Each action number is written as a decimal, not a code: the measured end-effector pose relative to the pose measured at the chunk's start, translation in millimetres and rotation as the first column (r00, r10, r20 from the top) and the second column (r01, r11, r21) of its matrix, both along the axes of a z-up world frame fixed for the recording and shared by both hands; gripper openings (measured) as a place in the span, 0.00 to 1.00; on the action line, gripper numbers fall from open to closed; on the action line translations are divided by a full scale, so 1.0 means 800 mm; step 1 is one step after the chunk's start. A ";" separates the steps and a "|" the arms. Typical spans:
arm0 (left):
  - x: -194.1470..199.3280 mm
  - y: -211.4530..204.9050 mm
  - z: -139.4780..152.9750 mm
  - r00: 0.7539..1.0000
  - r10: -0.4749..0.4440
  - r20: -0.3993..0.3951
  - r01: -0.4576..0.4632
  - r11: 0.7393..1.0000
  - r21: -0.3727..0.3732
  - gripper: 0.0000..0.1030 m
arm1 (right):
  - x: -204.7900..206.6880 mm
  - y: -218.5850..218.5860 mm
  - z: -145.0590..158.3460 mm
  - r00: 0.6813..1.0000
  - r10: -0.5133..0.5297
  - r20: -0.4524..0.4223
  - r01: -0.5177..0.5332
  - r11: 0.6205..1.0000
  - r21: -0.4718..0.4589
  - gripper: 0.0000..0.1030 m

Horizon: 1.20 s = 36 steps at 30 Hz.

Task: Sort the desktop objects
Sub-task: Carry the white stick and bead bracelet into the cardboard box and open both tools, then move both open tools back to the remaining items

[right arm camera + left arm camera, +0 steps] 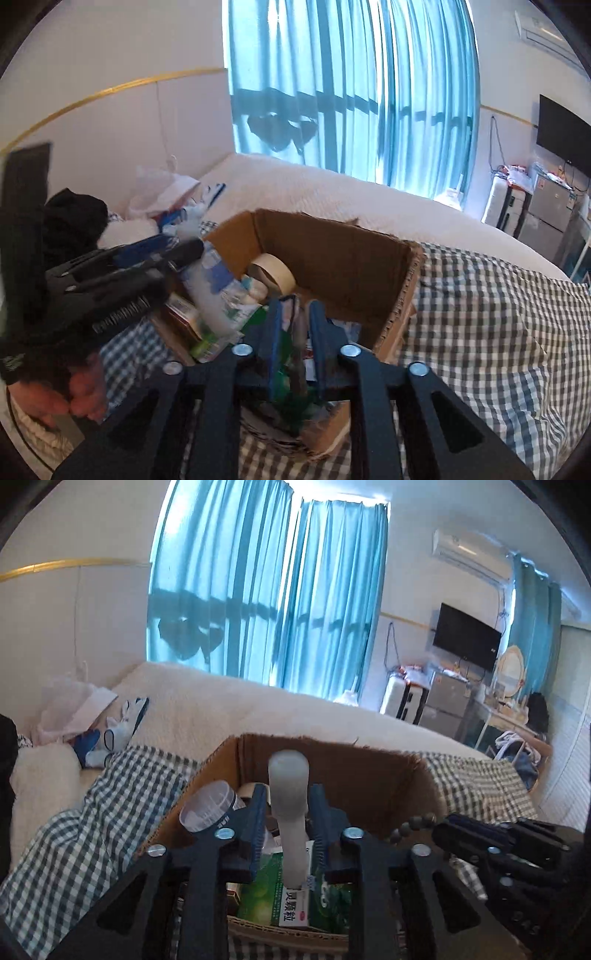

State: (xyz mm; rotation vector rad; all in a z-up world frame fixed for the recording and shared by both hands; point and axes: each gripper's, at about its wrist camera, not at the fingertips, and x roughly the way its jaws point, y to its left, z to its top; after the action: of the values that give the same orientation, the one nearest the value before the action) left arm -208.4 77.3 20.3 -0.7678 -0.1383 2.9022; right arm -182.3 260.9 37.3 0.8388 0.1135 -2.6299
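Observation:
My left gripper (287, 794) is shut on a white translucent tube-shaped bottle (289, 786), held upright above a brown cardboard box (369, 775). In the box lie a green medicine carton (295, 904) and a clear plastic cup (210, 805). My right gripper (293, 317) hangs over the same box (332, 251); its jaws stand a narrow gap apart, and whether they hold anything is unclear. A roll of beige tape (273, 271) and a white-and-blue packet (218, 291) lie in the box. The left gripper (122, 273) shows blurred at the left of the right wrist view.
The box sits on a blue-and-white checked cloth (480, 332) on a white bed (221, 709). A dark bead string (413, 823) hangs by the right gripper (498, 845). Bags and clothes (92, 716) lie at the bed's left. Blue curtains (266, 590) hang behind.

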 end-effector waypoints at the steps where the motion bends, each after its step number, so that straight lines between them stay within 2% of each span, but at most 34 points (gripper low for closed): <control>1: -0.006 0.001 -0.010 0.999 0.033 0.020 -0.032 0.999 -0.037 0.74 | 0.002 0.003 0.001 1.000 -0.009 -0.006 0.009 1.000 -0.001 0.27; 2: -0.009 0.001 -0.015 0.997 0.066 0.030 -0.064 0.996 -0.069 0.94 | 0.006 0.010 0.004 1.000 -0.019 -0.013 0.019 1.000 -0.016 0.37; 3: -0.009 -0.001 -0.019 0.994 0.106 0.024 -0.103 0.990 -0.100 0.96 | 0.009 0.016 0.007 0.999 -0.026 -0.018 0.026 0.999 -0.027 0.41; 5: -0.005 -0.003 -0.016 0.993 0.120 -0.001 -0.119 0.984 -0.130 0.96 | 0.019 0.026 0.016 0.999 -0.039 -0.025 0.038 0.998 -0.039 0.44; 8: 0.006 -0.011 -0.001 0.992 0.122 0.007 -0.119 0.978 -0.170 0.96 | 0.038 0.031 0.032 0.999 -0.037 -0.037 0.036 0.999 -0.022 0.44; 13: 0.055 -0.029 0.035 0.993 0.116 0.009 -0.114 0.984 -0.140 1.00 | 0.090 0.035 0.066 0.998 -0.022 -0.063 0.023 1.000 0.015 0.44; 17: 0.094 -0.038 0.049 0.992 0.105 0.067 -0.097 0.988 -0.121 1.00 | 0.139 0.034 0.090 0.998 -0.015 -0.067 0.015 1.000 0.004 0.44; 21: 0.130 -0.045 0.049 0.989 0.098 0.114 -0.086 0.991 -0.102 1.00 | 0.175 0.033 0.094 0.998 -0.003 -0.056 0.003 1.000 0.004 0.44; 24: 0.155 -0.042 0.041 0.984 0.090 0.155 -0.074 0.991 -0.108 1.00 | 0.197 0.026 0.078 0.999 0.018 -0.034 -0.017 1.000 0.024 0.44; 27: 0.175 -0.037 0.016 0.979 0.093 0.181 -0.071 0.990 -0.126 1.00 | 0.211 0.020 0.050 0.998 0.055 0.020 -0.055 0.998 0.011 0.44; 29: 0.185 -0.032 -0.010 0.977 0.076 0.201 -0.052 0.991 -0.124 1.00 | 0.218 0.015 0.027 0.993 0.100 0.058 -0.099 0.995 -0.019 0.44; 31: 0.192 -0.026 -0.041 0.973 0.049 0.225 -0.024 0.993 -0.115 1.00 | 0.219 0.008 0.003 0.988 0.123 0.098 -0.122 0.992 -0.011 0.44; 36: 0.186 -0.008 -0.108 0.955 0.040 0.295 0.000 0.991 -0.136 1.00 | 0.214 0.015 -0.067 0.977 0.101 0.186 -0.109 0.993 0.037 0.44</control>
State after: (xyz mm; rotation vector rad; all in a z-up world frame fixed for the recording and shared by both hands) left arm -59.2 70.5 -66.2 -1.2320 0.0214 2.8172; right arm -10.9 272.5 -16.4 1.0569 0.1655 -2.4471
